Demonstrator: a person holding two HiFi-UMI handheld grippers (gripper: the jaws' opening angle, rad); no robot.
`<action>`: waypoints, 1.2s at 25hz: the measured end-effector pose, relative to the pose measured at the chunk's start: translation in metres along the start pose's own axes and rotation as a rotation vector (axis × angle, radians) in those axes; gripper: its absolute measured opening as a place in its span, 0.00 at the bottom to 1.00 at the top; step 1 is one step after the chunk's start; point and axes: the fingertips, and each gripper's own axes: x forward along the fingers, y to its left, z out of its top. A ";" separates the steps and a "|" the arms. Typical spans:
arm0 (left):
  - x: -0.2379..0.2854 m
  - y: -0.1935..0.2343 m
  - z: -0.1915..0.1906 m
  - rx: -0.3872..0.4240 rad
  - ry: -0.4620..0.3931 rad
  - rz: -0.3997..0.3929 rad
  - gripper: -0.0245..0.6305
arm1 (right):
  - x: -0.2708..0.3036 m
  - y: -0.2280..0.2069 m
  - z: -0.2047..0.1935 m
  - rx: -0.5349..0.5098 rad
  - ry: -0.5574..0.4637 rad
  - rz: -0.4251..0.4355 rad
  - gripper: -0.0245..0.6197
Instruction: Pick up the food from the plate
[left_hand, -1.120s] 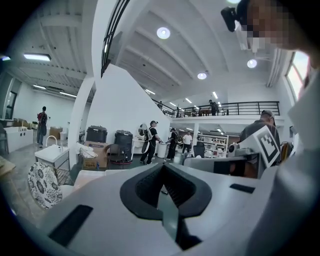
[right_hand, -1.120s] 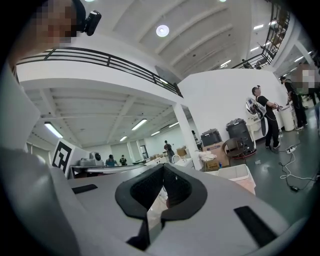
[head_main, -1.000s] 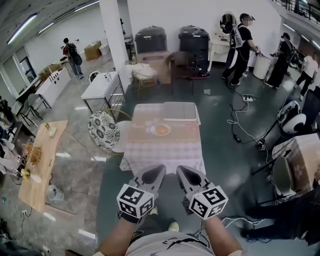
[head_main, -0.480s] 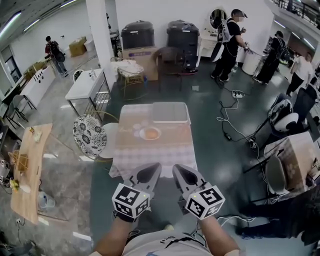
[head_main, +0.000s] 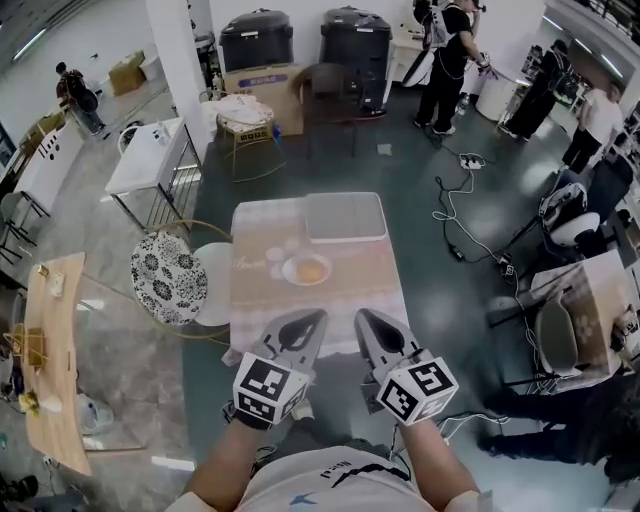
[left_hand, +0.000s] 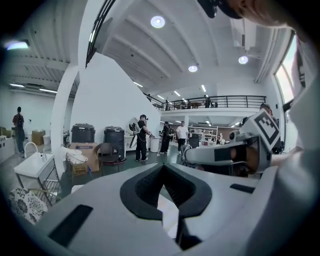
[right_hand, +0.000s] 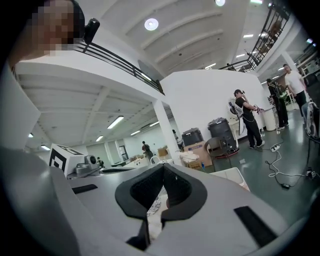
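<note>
Orange food (head_main: 311, 268) lies on a plate (head_main: 289, 273) on the surface (head_main: 355, 290); left gripper (head_main: 314, 320) and right gripper (head_main: 364, 319) have their jaws pressed together, empty.

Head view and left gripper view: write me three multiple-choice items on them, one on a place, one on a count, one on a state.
1. Where is the plate relative to the grey tray?
A. On the table, on the tray's near side.
B. Stacked on the tray.
C. On the floor.

2. How many black bins stand side by side by the far wall?
A. One.
B. Two.
C. Four.

3. How do the fingers of the left gripper stand?
A. Wide apart.
B. Shut on the food.
C. Shut, with nothing between them.

Answers:
1 A: the head view shows the plate on the cloth just below the tray.
2 B: two dark bins stand next to each other there.
3 C: the left gripper view shows the fingertips meeting, with nothing between them.
</note>
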 end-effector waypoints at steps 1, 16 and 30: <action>0.005 0.010 -0.002 0.008 0.008 -0.005 0.05 | 0.010 -0.003 -0.001 0.005 -0.001 -0.012 0.06; 0.081 0.097 -0.029 0.098 0.136 -0.020 0.05 | 0.100 -0.060 -0.004 0.061 0.046 -0.050 0.06; 0.159 0.153 -0.081 0.174 0.258 0.015 0.05 | 0.185 -0.125 -0.027 0.101 0.142 0.043 0.06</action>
